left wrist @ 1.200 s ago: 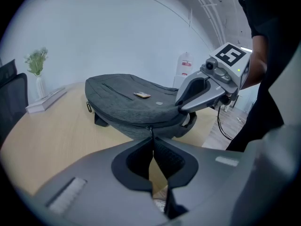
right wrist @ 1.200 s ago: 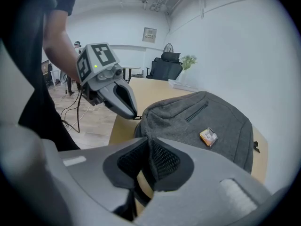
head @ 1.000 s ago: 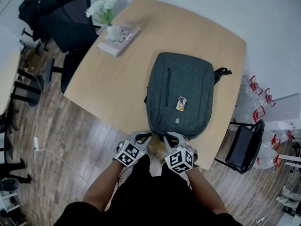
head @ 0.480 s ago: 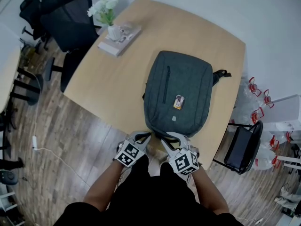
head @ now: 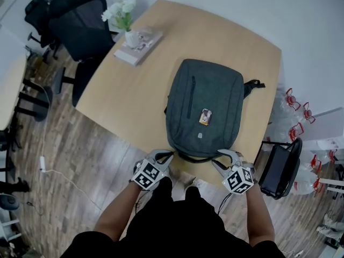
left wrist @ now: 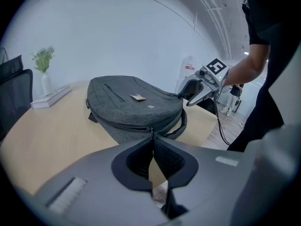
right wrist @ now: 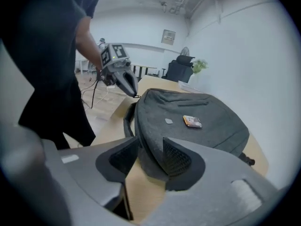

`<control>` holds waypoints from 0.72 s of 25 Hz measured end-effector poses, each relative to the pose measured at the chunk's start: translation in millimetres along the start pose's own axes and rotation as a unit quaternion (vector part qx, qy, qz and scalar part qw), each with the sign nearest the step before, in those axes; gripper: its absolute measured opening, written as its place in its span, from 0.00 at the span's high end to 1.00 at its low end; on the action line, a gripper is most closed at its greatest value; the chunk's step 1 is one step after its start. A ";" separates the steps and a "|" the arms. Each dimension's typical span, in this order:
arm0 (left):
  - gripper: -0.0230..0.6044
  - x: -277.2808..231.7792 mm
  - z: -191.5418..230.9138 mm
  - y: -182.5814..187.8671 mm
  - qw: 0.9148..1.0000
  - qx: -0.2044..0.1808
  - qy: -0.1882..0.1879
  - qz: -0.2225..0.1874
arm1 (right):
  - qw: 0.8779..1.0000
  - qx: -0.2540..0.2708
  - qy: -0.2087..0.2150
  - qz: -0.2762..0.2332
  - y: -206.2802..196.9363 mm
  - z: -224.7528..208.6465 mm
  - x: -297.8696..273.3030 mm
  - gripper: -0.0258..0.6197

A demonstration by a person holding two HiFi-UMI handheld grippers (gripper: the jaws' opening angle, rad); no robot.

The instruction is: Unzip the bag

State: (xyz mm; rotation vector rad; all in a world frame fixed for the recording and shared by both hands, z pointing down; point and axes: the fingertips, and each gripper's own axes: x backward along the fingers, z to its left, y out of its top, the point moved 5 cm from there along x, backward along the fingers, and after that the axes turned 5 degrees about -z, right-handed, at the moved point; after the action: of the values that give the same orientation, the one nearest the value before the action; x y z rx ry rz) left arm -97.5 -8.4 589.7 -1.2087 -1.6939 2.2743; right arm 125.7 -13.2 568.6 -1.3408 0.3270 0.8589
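A grey backpack (head: 207,109) lies flat on the wooden table (head: 129,98), with its handle loop (head: 196,157) at the near edge. My left gripper (head: 165,156) sits at the bag's near left corner. In the left gripper view its jaws (left wrist: 151,136) meet at the tips on the zipper pull (left wrist: 151,128). My right gripper (head: 221,157) is at the near right corner. Its jaws (right wrist: 149,142) have just been opening and stand apart, with the bag's edge (right wrist: 150,140) between them, untouched by the pads.
A vase of flowers on a book (head: 135,43) stands at the table's far left. Black office chairs (head: 80,26) are beyond the left edge, and another chair (head: 277,168) is by the right corner. A cable (head: 59,173) lies on the wood floor.
My right gripper has moved to the right along the bag's near edge, away from the left one, and its jaws have opened. The left gripper has stayed in place.
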 end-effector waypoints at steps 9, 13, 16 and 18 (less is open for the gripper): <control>0.92 -0.1 -2.8 2.1 1.000 -0.001 -0.005 0.010 | 0.999 0.026 -0.013 0.022 1.3 -0.5 -9.6 0.89; 0.92 3.7 -9.6 -1.8 1.000 0.017 -0.008 0.012 | 0.999 -0.028 -0.023 0.002 12.4 6.3 -20.0 0.89; 0.92 6.8 -14.3 -4.5 0.999 0.034 -0.005 0.009 | 0.998 -0.056 -0.030 -0.008 22.7 11.0 -30.0 0.89; 0.91 8.9 -14.6 -5.0 0.999 0.044 0.001 0.006 | 0.996 -0.081 -0.037 -0.013 29.1 12.3 -36.5 0.89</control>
State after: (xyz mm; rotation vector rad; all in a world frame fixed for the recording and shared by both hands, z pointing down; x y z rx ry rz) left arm -96.7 9.2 587.7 -1.2050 -1.5710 2.3272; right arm 77.8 -14.9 574.9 -1.4567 0.1848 0.9269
